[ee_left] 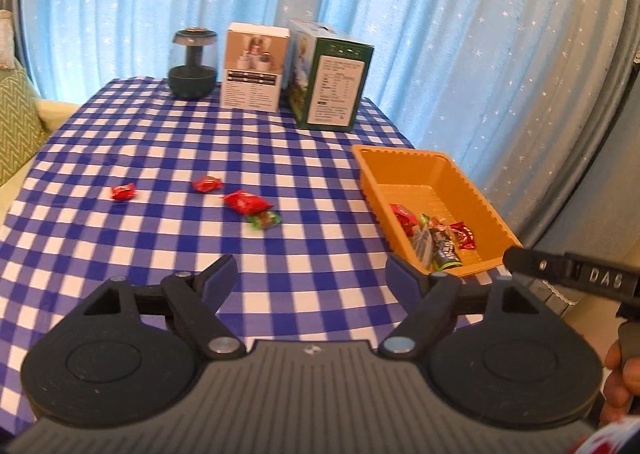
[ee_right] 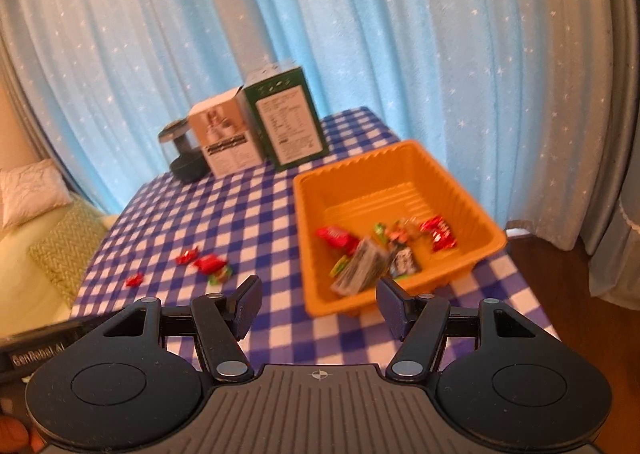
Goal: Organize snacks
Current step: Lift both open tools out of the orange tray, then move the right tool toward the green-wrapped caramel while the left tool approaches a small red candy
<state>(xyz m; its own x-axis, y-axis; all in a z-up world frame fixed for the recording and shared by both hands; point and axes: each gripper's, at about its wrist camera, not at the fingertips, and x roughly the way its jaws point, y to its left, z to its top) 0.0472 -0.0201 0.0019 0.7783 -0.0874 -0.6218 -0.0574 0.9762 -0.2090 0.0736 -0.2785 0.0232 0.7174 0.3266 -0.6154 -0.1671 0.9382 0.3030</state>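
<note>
Four loose sweets lie mid-table on the blue checked cloth (ee_left: 132,125): a red sweet (ee_left: 123,191), a second red sweet (ee_left: 207,184), a larger red packet (ee_left: 246,201) and a green sweet (ee_left: 264,219) touching it. An orange tray (ee_left: 404,169) at the right holds several wrapped snacks (ee_left: 436,240). My left gripper (ee_left: 312,268) hangs open above the cloth near the tray's front left corner, with nothing between its fingers. In the blurred right wrist view, my right gripper (ee_right: 320,304) is open and empty just before the tray (ee_right: 360,181), where a silver packet (ee_right: 360,266) lies among the red ones.
At the back of the table stand a white box (ee_left: 254,67), a green box (ee_left: 334,77) and a dark round jar (ee_left: 193,63). Blue starred curtains hang behind. A sofa cushion (ee_left: 16,121) sits left of the table. A black bar (ee_left: 568,274) of the other gripper crosses the tray's near corner.
</note>
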